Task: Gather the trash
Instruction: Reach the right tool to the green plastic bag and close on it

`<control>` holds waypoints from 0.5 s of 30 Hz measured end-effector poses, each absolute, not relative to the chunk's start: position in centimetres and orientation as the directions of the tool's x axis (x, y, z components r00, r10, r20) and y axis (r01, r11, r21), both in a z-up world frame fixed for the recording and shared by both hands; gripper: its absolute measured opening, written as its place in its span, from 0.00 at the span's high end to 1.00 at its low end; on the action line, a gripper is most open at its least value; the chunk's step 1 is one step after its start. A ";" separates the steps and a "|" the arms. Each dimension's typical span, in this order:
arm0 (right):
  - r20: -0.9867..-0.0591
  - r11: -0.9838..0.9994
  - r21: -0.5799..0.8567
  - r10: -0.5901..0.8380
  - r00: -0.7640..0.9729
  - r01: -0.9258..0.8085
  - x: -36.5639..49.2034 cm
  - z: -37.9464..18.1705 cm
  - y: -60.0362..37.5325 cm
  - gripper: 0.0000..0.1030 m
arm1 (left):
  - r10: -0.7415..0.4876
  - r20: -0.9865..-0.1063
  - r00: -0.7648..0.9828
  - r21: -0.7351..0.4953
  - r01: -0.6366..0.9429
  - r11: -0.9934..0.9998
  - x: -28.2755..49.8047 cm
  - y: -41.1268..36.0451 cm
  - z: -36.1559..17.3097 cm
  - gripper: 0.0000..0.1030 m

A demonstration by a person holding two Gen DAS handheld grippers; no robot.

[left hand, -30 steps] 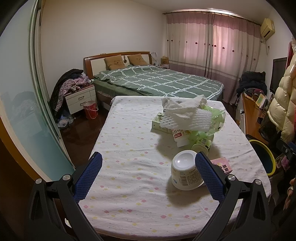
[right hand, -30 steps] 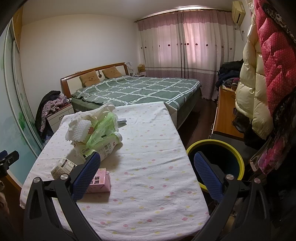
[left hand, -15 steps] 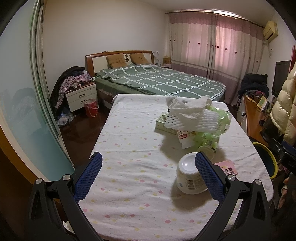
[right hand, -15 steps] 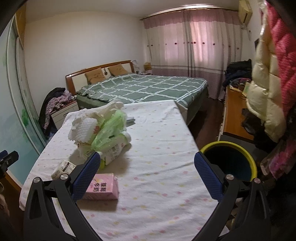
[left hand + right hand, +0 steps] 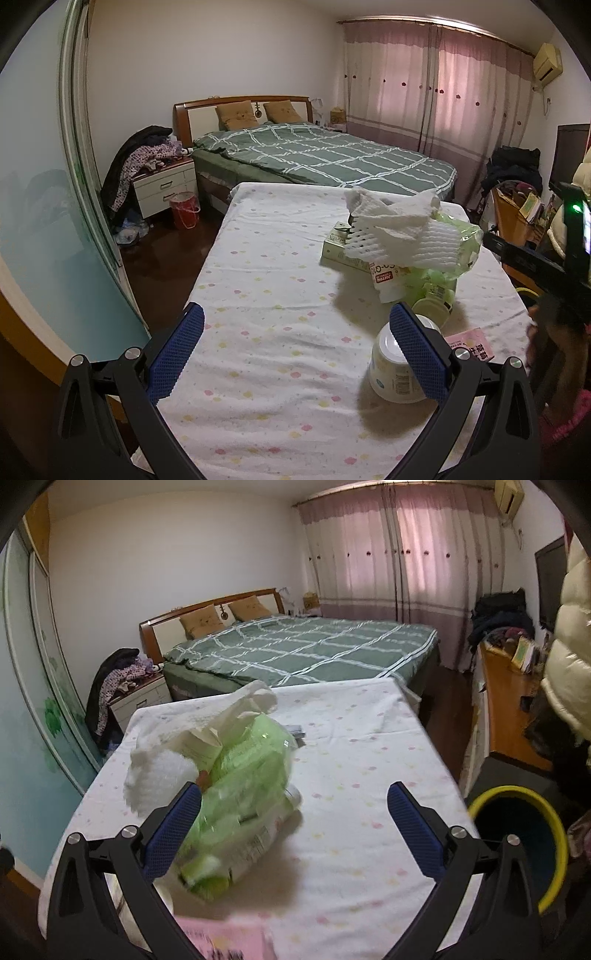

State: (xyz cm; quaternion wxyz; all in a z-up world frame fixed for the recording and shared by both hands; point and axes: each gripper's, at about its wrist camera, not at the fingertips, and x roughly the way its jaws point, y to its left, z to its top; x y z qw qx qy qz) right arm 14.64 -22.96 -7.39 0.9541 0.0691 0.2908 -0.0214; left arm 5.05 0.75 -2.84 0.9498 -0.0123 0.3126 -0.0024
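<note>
Holding both my left hand-held gripper [image 5: 293, 350] and right hand-held gripper [image 5: 294, 829] wide open and empty over the counter [image 5: 351, 760], I judge the near green plastic bag [image 5: 243, 775] light, crinkly and slippery, best pinched at a bunched fold.

bed [image 5: 325, 158]: green plaid quilt, two tan pillows at wooden headboard | nightstand [image 5: 164, 186]: white, beside bed, clothes heaped on top | red bucket [image 5: 184, 210]: on floor by nightstand | curtains [image 5: 402, 554]: pink, drawn | air conditioner [image 5: 547, 61]: high on wall | puffer coat [image 5: 569, 657]: cream, hanging at right
</note>
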 end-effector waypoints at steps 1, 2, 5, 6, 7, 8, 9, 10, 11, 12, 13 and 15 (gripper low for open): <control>-0.566 0.990 0.115 -0.003 0.824 0.082 15.5 -7.6 -22.8 0.08 | -0.012 -0.595 0.804 -0.023 -0.001 1.000 5.2 0.6 -2.9 0.04; -0.574 0.990 0.119 0.003 0.819 0.080 16.0 -7.8 -22.8 0.10 | -0.012 -0.595 0.803 -0.021 0.000 1.000 5.3 0.5 -2.9 0.04; -0.600 0.990 0.120 0.010 0.800 0.077 17.6 -8.4 -22.4 0.17 | -0.017 -0.599 0.801 -0.020 0.006 1.000 5.9 0.4 -3.1 0.04; -0.609 0.989 0.125 0.019 0.793 0.073 18.0 -8.5 -22.3 0.19 | -0.020 -0.600 0.799 -0.022 0.008 1.000 5.9 0.3 -3.2 0.04; -0.621 0.988 0.138 0.036 0.783 0.064 18.4 -8.8 -22.3 0.24 | -0.024 -0.602 0.798 -0.024 0.011 1.000 6.1 0.3 -3.2 0.04; -0.630 0.987 0.150 0.051 0.775 0.057 18.5 -8.9 -22.3 0.32 | -0.027 -0.604 0.797 -0.026 0.013 1.000 6.2 0.2 -3.3 0.04; -0.633 0.986 0.158 0.060 0.772 0.053 18.4 -9.0 -22.2 0.36 | -0.029 -0.605 0.795 -0.028 0.016 0.999 6.4 0.2 -3.3 0.04; -0.634 0.985 0.165 0.067 0.770 0.051 18.3 -9.0 -22.2 0.46 | -0.032 -0.607 0.794 -0.029 0.018 0.999 6.5 0.1 -3.4 0.04; -0.632 0.984 0.169 0.069 0.772 0.050 18.2 -8.9 -22.2 0.56 | -0.034 -0.608 0.793 -0.030 0.019 0.999 6.6 0.1 -3.5 0.04; -0.629 0.983 0.176 0.073 0.774 0.050 17.9 -8.8 -22.2 0.62 | -0.036 -0.611 0.791 -0.032 0.021 0.999 6.7 0.1 -3.6 0.04; -0.624 0.982 0.184 0.078 0.777 0.050 17.6 -8.6 -22.2 0.72 | -0.038 -0.612 0.790 -0.033 0.022 0.999 6.8 0.0 -3.7 0.04; -0.616 0.980 0.197 0.090 0.783 0.042 17.1 -8.4 -22.3 0.80 | -0.042 -0.615 0.787 -0.036 0.025 0.999 7.0 0.0 -3.8 0.04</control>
